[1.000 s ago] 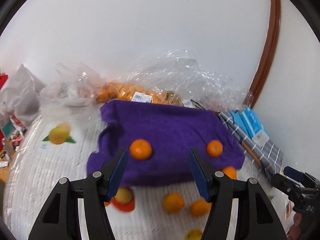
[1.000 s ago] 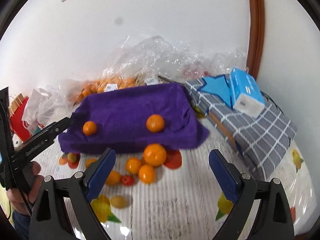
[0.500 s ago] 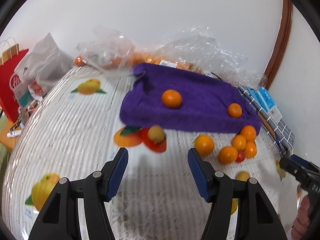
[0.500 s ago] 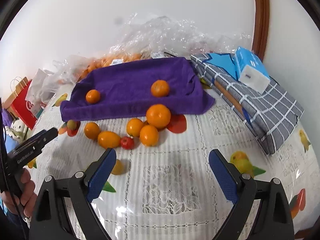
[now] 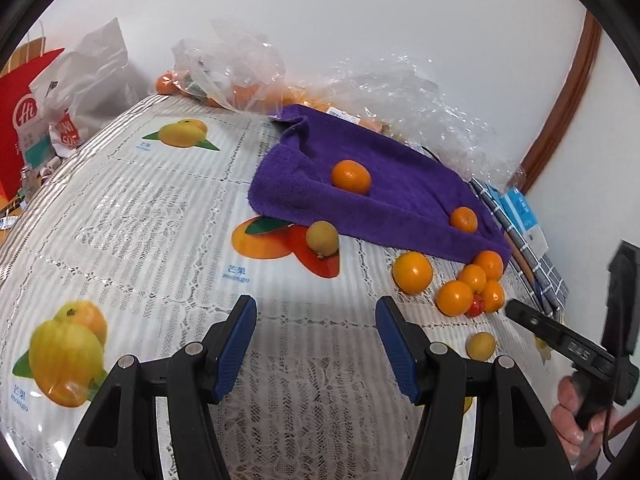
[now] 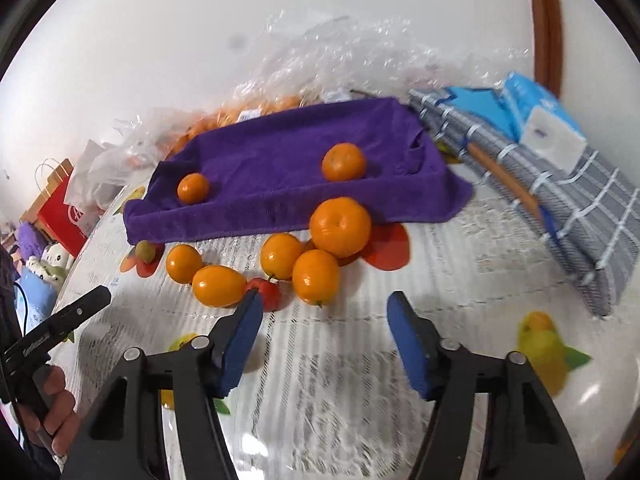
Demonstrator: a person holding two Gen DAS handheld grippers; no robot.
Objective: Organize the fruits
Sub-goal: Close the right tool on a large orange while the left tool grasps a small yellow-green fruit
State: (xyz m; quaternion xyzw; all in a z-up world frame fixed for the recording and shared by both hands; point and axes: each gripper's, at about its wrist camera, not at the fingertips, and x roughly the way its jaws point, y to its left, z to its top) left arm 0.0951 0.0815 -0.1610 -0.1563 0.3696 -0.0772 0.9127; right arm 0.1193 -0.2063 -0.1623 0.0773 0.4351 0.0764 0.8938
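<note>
A purple towel (image 6: 288,168) lies on the fruit-print tablecloth (image 6: 320,360) with two oranges on it, the larger one (image 6: 343,162) to the right, the smaller (image 6: 193,188) to the left. In front of the towel sits a loose cluster: a big orange (image 6: 340,226), several smaller oranges (image 6: 315,277), an oblong orange fruit (image 6: 218,285), a small red fruit (image 6: 266,292) and a greenish fruit (image 5: 322,238). My right gripper (image 6: 324,312) hovers just short of the cluster, its jaws closing with nothing between them. My left gripper (image 5: 316,320) stands open and empty over bare cloth.
Clear plastic bags (image 5: 236,68) holding more oranges lie behind the towel against the wall. A folded grey checked cloth (image 6: 560,204) with a blue tissue pack (image 6: 540,120) is at the right. A red paper bag (image 5: 20,120) stands past the table's left edge.
Both grippers have sunk toward the table and tipped down, so the fruit looks closer. The right jaws have narrowed from wide apart. The left jaws keep the same gap.
</note>
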